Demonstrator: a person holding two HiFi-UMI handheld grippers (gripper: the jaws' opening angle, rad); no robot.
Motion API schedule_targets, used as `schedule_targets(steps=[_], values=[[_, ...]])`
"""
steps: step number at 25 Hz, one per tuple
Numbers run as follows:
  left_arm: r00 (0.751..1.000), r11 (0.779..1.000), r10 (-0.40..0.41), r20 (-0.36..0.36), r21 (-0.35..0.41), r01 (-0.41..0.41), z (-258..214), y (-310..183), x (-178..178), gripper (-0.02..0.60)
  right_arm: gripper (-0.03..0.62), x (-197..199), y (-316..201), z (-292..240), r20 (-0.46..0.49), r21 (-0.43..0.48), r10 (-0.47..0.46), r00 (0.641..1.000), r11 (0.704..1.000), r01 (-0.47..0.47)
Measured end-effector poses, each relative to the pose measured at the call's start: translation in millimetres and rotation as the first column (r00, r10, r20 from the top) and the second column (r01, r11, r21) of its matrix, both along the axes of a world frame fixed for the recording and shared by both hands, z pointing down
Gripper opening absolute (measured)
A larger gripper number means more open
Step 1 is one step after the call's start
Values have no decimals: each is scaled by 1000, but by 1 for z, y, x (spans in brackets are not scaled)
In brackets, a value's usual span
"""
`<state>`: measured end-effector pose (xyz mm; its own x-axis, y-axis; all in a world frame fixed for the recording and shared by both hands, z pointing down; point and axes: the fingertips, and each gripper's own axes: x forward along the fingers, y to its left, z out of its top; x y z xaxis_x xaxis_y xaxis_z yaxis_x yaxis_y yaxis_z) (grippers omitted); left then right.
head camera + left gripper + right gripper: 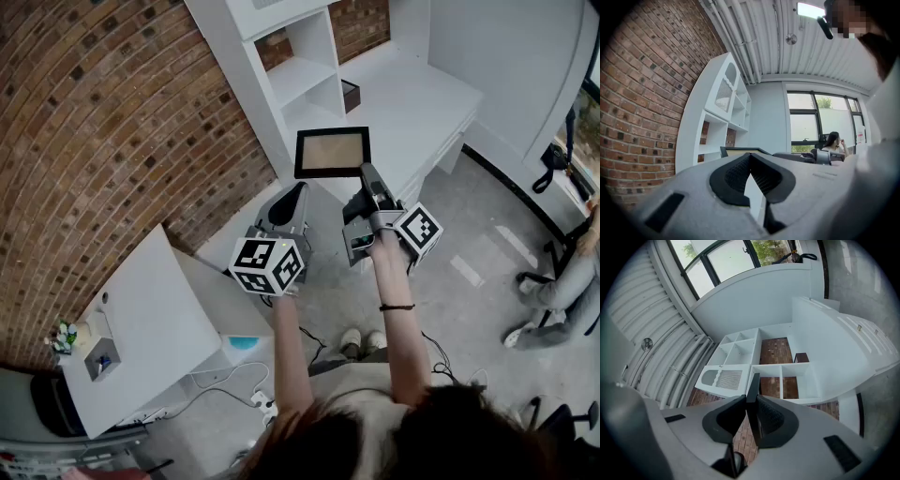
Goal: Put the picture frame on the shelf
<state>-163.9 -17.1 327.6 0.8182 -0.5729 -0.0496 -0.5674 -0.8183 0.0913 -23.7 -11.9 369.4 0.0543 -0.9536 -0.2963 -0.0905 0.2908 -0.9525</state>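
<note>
Frame [332,152] is held up in front of the white shelf [302,82], its lower edge clamped in the jaws of the right gripper [372,178]. Left gripper [298,191] sits just beside it, jaws closed and empty.

An office-style workroom with a loft look. An exposed brick wall [112,122] runs along the left, backing a white shelf unit [300,75] with a white bench [412,103] beside it. Tall windows [820,122] sit under a ribbed metal ceiling [825,42]. A seated person [562,291] occupies the right, and cables [258,398] trail across the near grey floor [469,281].
</note>
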Motion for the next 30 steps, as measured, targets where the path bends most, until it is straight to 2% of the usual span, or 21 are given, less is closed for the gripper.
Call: schedule_targets(steps=[6,22,30], values=[[1000,1000,-3,3,-2,3,1,4,5,11,71,5,2,2,-13,-6,-16,1000,1000,16],[998,999,-54,14,2,54,10,21,30,11,71,34,9,17,43,-14,-41,998,999,42],[997,998,-66,26,-7,67,13,11,40,11,71,49,0,19,54,-19,-32,998,999,33]])
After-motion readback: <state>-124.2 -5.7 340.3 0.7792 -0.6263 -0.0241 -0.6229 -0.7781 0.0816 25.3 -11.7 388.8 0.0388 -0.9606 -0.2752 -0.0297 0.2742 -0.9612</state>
